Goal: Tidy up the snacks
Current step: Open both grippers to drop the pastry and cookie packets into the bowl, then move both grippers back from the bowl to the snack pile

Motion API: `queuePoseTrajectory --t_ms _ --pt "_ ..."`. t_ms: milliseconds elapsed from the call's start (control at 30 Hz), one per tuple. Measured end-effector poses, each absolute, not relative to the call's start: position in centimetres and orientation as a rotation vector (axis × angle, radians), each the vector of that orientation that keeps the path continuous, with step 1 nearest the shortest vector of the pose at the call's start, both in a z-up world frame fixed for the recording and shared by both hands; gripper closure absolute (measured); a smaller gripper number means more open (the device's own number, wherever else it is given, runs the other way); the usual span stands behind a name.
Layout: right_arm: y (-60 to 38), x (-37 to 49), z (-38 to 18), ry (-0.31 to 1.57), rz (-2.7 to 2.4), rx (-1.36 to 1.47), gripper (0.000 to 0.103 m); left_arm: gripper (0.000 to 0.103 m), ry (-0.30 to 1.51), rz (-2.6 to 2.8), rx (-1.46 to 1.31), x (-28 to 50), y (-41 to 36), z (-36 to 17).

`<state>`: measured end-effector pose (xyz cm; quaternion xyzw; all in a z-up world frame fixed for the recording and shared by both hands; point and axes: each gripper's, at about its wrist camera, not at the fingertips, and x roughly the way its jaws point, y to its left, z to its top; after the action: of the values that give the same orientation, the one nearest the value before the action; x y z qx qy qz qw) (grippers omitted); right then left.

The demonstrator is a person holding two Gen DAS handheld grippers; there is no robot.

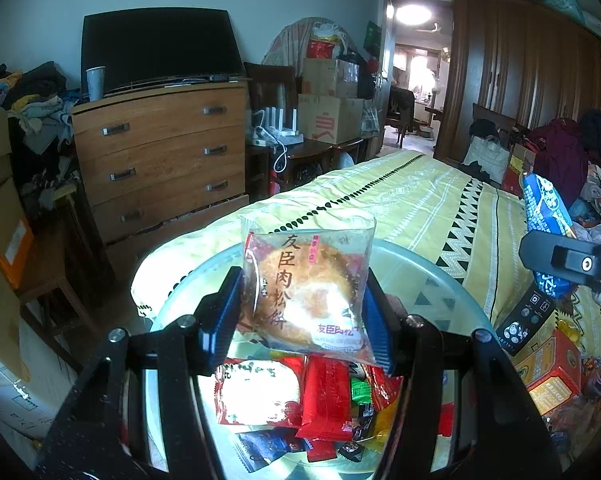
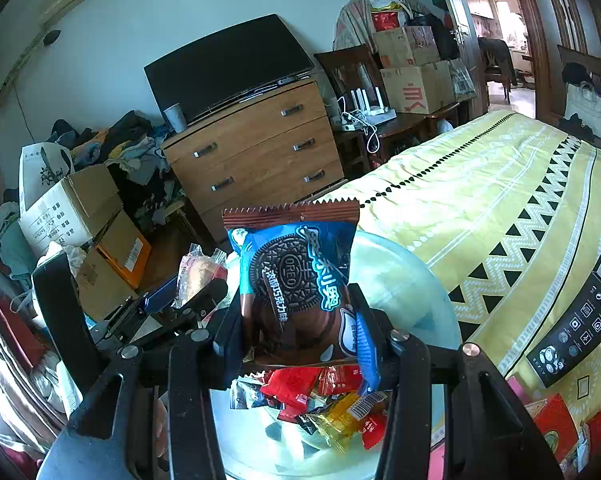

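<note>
Above the clear bowl point(image 1: 432, 276) on the bed, the left gripper point(image 1: 300, 312) grasps a pastry packet point(image 1: 306, 292) and the right gripper point(image 2: 300, 332) an Oreo packet point(image 2: 296, 280); next, I judge, both release into it.

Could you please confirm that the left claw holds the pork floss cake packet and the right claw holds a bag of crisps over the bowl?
Not quite: in the right wrist view the right claw holds an Oreo packet, not crisps. The left claw does hold the pork floss cake packet over the bowl.
</note>
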<state>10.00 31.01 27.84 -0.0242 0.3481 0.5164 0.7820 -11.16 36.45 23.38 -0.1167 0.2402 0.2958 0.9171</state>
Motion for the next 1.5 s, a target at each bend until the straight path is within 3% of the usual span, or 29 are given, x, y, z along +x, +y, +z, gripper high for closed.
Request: queuePoseTrajectory --t_ms 200,300,400,533,667,800,1067,1233,1367,1500 --pt "31.7 10.7 26.9 0.778 1.102 -0.057 0.053 0.045 0.510 0.607 -0.246 -11.0 36.9 22.7" --pt "32.7 11.3 26.6 0.801 1.078 -0.075 0.046 0.041 0.529 0.613 -0.252 -10.8 37.1 22.4" --pt "32.2 11.7 26.9 0.785 1.058 -0.057 0.034 0.034 0.527 0.622 -0.259 -11.0 37.3 22.4" --pt "30.5 11.3 27.7 0.743 1.056 -0.024 0.034 0.020 0.489 0.634 -0.270 -11.7 37.2 23.1" --pt "25.9 9.4 27.1 0.698 1.038 -0.004 0.028 0.018 0.459 0.614 -0.271 -12.1 36.5 24.2" --pt "19.4 6.5 22.6 0.731 0.945 -0.058 0.024 0.017 0.434 0.514 -0.255 -12.0 33.5 25.1" --pt "-2.0 2.5 8.0 1.061 0.555 0.141 0.024 0.016 0.472 0.068 -0.118 -10.3 18.5 26.1" --pt "-11.9 -0.8 5.0 1.087 0.395 0.223 0.024 0.015 0.665 -0.286 -0.114 -8.7 8.7 21.7" --pt "-15.5 -1.4 3.9 1.072 0.362 0.278 0.024 0.017 0.926 -0.450 -0.090 -4.8 3.0 13.5" --pt "-16.7 -1.9 3.2 1.058 0.380 0.324 0.025 0.017 0.999 -0.486 -0.031 -1.9 -0.2 9.1"
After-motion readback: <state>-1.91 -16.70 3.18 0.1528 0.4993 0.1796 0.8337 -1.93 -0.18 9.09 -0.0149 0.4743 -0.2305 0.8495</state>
